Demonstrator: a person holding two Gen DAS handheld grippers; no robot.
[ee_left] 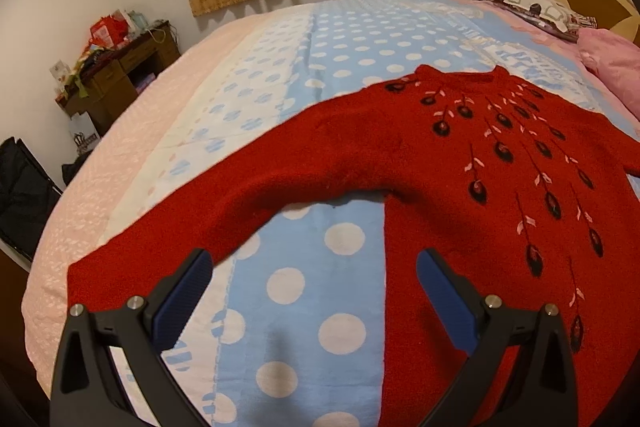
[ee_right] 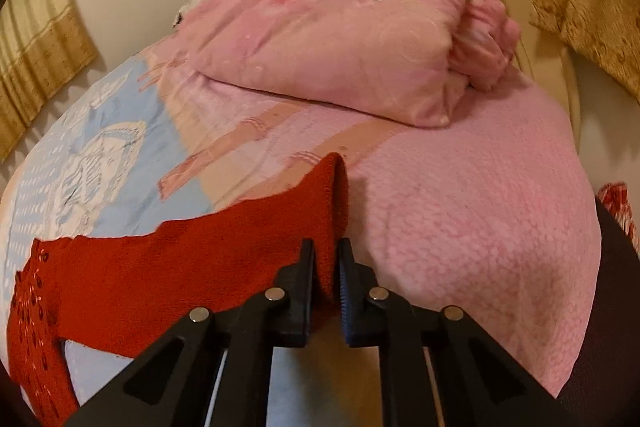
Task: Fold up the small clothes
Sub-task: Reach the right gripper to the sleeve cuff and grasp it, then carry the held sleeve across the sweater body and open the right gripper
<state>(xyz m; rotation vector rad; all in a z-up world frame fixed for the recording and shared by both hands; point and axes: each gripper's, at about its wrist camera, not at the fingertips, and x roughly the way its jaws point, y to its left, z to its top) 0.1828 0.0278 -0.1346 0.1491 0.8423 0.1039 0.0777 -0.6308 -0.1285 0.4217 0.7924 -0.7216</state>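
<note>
One fuzzy red knit sweater [ee_left: 460, 163] flat on bed [ee_left: 320, 307]; right claw [ee_right: 326, 267] pinches its cuff, apparently ribbed; left claw [ee_left: 314, 267] spread, empty

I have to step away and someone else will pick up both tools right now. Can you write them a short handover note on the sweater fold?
Right hand-held gripper: shut on the cuff of one sleeve of the red sweater.
Left hand-held gripper: open, holding nothing, hovering between the other sleeve and the sweater's body.
The sweater lies face up and spread flat on the bedspread, neck toward the pink pillow.
Done: one cuff gripped. No fold is made yet.
Left: grip the other sleeve, fold both sleeves inward, then fold the body.
</note>
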